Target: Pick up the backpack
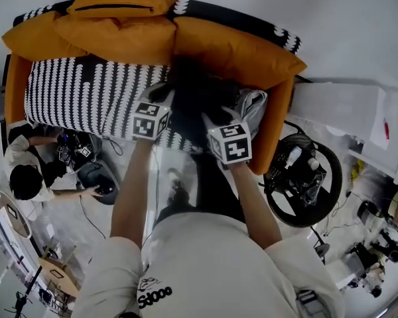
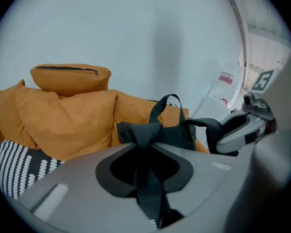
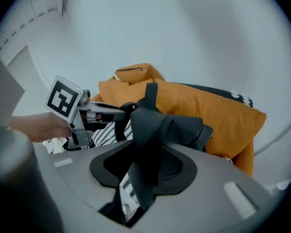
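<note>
Backpack (image 1: 194, 85) straps fill both sets of jaws. In the left gripper view, the left gripper (image 2: 146, 147) has its jaws drawn nearly together on a thin black strap (image 2: 145, 183). The webbing bunches into a fold just past the tips and runs back down through the narrow gap. Beyond it the bag's black body shows, its carry loop (image 2: 164, 103) standing upright in front of the orange cushions (image 2: 63, 120).

In the right gripper view, the right gripper (image 3: 148, 147) is closed to a rather wider gap on a thicker padded strap (image 3: 162, 125), and its pads press the folded fabric from both sides. The other gripper's marker cube (image 3: 64, 98) shows just to the left, with a hand behind it.

From the head view, the backpack is a dark mass at the middle of the sofa (image 1: 73, 95), in front of the orange back cushions and above the black-and-white patterned seat cover. It lies between the two grippers, which point down and forward into it, close beside each other. The bag is too dark there to make out much; it seems to hang from the straps, but whether its base touches the seat I cannot tell. On the floor to the right lies a steering wheel (image 1: 331, 177), and a person (image 1: 26, 174) crouches at the lower left.
</note>
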Demonstrator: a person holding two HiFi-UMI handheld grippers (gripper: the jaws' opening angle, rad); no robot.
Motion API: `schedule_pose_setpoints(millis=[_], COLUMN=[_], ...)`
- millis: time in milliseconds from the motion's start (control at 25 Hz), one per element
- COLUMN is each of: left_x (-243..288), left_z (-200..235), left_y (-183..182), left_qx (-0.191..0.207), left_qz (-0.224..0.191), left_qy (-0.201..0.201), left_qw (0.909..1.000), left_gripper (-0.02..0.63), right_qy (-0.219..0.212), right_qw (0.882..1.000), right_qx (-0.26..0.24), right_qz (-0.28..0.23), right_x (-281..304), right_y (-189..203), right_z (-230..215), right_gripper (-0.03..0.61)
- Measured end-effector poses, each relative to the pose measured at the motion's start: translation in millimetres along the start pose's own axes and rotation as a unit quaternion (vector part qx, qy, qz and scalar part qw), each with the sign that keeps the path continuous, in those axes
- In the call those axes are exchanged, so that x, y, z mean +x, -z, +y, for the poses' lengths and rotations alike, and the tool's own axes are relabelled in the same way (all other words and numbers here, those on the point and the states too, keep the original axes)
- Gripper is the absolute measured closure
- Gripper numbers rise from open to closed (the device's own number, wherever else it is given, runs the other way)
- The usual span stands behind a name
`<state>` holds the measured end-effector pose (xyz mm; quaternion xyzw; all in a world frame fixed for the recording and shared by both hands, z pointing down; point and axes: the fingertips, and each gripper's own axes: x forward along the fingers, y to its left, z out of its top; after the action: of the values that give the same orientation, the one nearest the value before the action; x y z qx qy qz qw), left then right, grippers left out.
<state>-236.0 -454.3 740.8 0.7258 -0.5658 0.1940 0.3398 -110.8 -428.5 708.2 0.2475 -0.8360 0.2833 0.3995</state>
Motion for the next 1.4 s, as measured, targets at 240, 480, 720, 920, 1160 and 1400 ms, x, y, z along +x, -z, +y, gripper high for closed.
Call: schedule_pose_setpoints(millis=[240, 480, 720, 920, 1160, 1400], left_x=[-46, -104, -156, -203, -264, -321], left_z=[-30, -62, -95, -121, -135, -163], left_y=[1, 16, 35, 43, 36, 25], left_qx=[-0.012, -0.006, -0.003, -0.016, -0.008, 0.017], left_qz=[-0.037, -0.056, -0.074, -0.107, -0.154, -0.203], left_qy=[0.003, -0.003, -0.002, -0.01, -0.018, -0.034], left_qw=[0.9992, 0.9984, 0.9972, 0.9941, 0.9878, 0.9784], left_gripper=[0.548, 0.548, 0.549, 0.548, 0.548, 0.548], right_qy=[0.006, 0.009, -0.006, -0.019, -0.032, -0.034], right_qw=[0.999, 0.998, 0.996, 0.993, 0.985, 0.976], right_qx=[-0.02, -0.027, 0.011, 0.023, 0.009, -0.012], right_qz=[-0.039, -0.063, -0.083, -0.111, -0.167, -0.216], right_x=[-43, -87, -125, -161, -208, -261], right_y=[5, 16, 37, 48, 45, 42], right_z=[18, 45, 72, 100, 142, 171], right_gripper=[0.453, 0.46, 0.465, 0.468, 0.471, 0.474])
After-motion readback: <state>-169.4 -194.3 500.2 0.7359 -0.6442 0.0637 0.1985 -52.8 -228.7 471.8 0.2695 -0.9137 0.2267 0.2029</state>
